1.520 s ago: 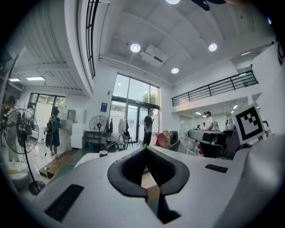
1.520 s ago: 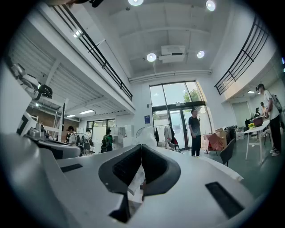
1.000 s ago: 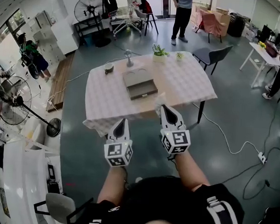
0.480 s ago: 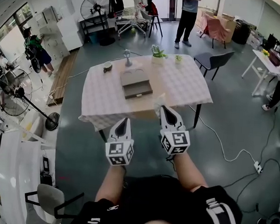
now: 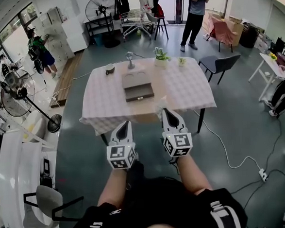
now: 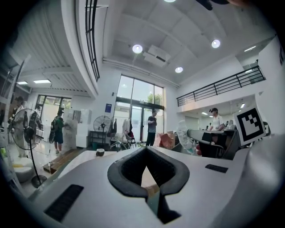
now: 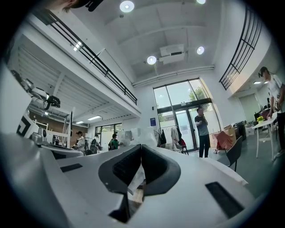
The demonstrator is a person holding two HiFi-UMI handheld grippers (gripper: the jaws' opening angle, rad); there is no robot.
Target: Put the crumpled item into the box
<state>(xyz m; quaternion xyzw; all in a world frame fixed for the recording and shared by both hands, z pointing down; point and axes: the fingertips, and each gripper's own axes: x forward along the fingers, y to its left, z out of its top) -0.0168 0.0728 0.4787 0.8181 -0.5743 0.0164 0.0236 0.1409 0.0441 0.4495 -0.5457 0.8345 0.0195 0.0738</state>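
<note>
A grey-brown box (image 5: 138,86) lies open in the middle of a table (image 5: 104,101) with a checked cloth, some way ahead of me. My right gripper (image 5: 165,111) is held in the air short of the table's near edge, shut on a crumpled white item (image 5: 161,107) that sticks out past its tips. In the right gripper view the crumpled item (image 7: 135,180) is pinched between the dark pads (image 7: 116,169). My left gripper (image 5: 124,124) hangs beside it, lower and to the left, jaws shut with nothing in them; the left gripper (image 6: 146,148) shows the same.
On the table's far side stand a cup (image 5: 109,70), a small metal stand (image 5: 130,57) and two potted plants (image 5: 161,55). A dark chair (image 5: 219,63) is at the right corner. A person (image 5: 195,17) stands beyond, a floor fan (image 5: 17,97) at left, a cable (image 5: 227,151) on the floor.
The table and room have shifted slightly in the head view as the person moved. Both grippers keep their places in the view, the right one still holding the crumpled item.
</note>
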